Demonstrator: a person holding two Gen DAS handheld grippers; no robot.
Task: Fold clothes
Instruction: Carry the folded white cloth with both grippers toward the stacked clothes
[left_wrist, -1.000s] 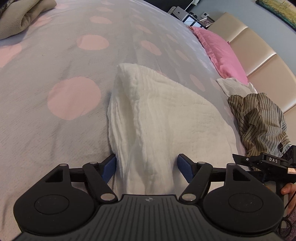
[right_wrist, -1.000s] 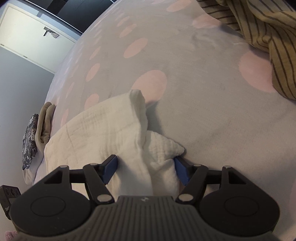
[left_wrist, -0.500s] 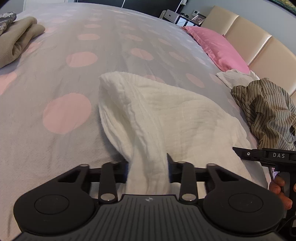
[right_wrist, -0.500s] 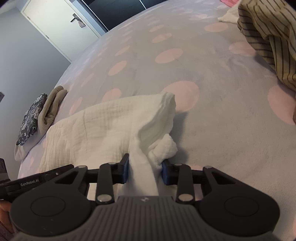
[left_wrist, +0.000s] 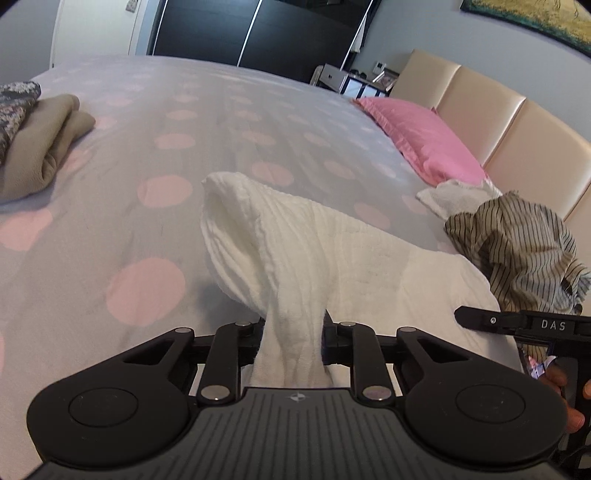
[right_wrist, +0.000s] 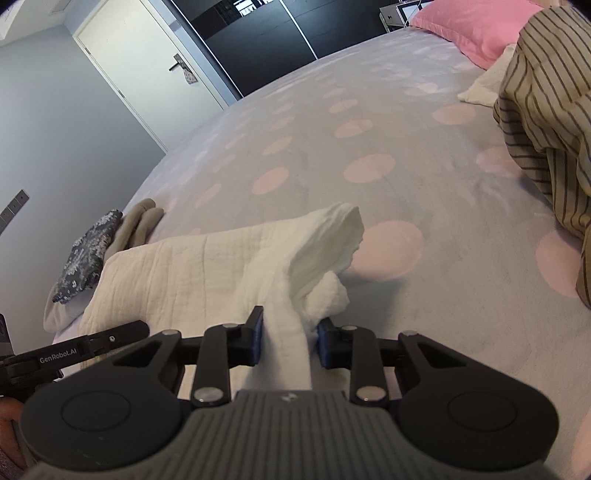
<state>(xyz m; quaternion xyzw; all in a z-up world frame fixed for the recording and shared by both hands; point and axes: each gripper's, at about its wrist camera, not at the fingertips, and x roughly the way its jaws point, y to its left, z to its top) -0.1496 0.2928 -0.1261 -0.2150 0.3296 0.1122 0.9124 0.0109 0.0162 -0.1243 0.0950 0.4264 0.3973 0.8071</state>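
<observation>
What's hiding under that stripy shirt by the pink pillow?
A crumpled white cloth pokes out from under the striped shirt, on the dotted bedspread. How far it reaches underneath, and anything else there, is covered.

The white muslin cloth (left_wrist: 295, 258) is now pinched and lifted off the bedspread by the closing left gripper (left_wrist: 293, 339) and right gripper (right_wrist: 288, 339).

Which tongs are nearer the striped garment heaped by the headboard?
Right. The right tongs, closing on the white cloth, have the striped garment just off to their side. The left tongs grip the cloth's other end, with the right tongs between them and the garment.
</observation>
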